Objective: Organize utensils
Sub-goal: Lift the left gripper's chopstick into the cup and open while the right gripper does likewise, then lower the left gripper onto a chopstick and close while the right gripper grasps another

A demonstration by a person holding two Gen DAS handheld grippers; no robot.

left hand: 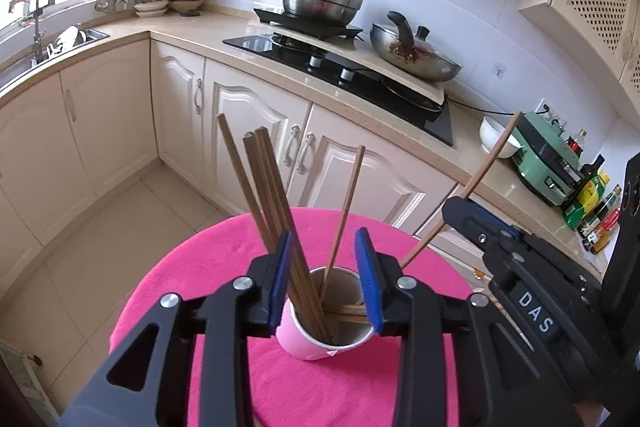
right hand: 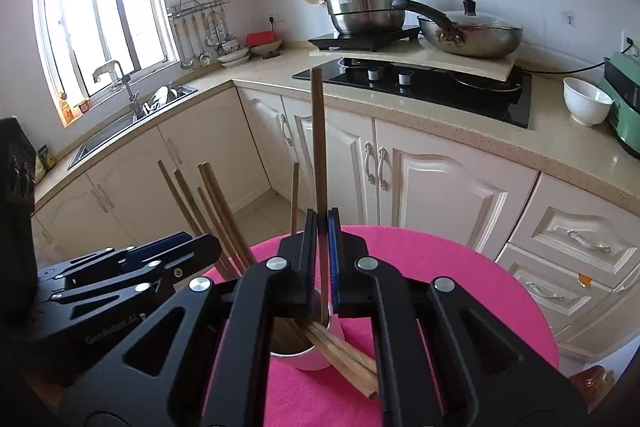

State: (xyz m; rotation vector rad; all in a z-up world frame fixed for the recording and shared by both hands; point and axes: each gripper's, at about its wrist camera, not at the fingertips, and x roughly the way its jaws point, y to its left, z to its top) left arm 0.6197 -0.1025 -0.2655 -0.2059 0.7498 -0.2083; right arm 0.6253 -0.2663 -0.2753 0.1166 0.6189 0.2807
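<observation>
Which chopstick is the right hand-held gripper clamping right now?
The tall upright chopstick, pinched in the right hand-held gripper above the paper cup. The other chopsticks lean loose in the cup.

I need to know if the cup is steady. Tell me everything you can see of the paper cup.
The paper cup is pale pink outside, brown inside, with a rolled white rim. It stands upright on the pink cloth, between the left gripper's open fingers. Wooden chopsticks lean inside it, fanned mostly to one side.
</observation>
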